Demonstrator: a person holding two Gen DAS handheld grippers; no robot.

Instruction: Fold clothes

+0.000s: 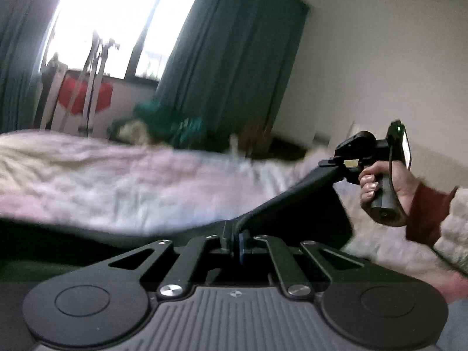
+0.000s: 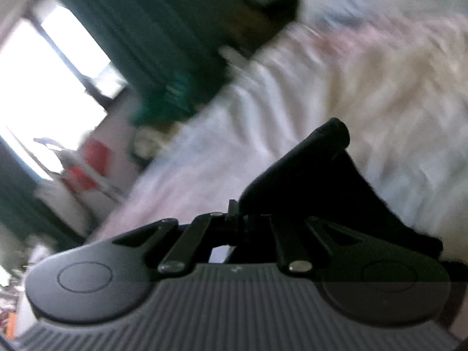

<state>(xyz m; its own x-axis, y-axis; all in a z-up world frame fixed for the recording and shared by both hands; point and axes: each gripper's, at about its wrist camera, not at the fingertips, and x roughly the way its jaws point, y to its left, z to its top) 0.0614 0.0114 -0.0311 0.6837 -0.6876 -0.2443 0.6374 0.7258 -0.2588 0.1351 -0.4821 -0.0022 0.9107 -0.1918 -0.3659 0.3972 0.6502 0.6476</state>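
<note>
- left gripper is clamped tight on the black garment's edge
- right gripper pinches the other end, so the garment's stretched above the bed

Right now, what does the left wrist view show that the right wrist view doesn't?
Only the left wrist view shows the right hand holding the right gripper's handle, a rust-red sleeve, and the black garment stretched between both grippers. Only the right wrist view shows the garment bunched at the right gripper. Both show shut jaws on it, the pale rumpled bedding, the dark green curtains and the bright window.
</note>
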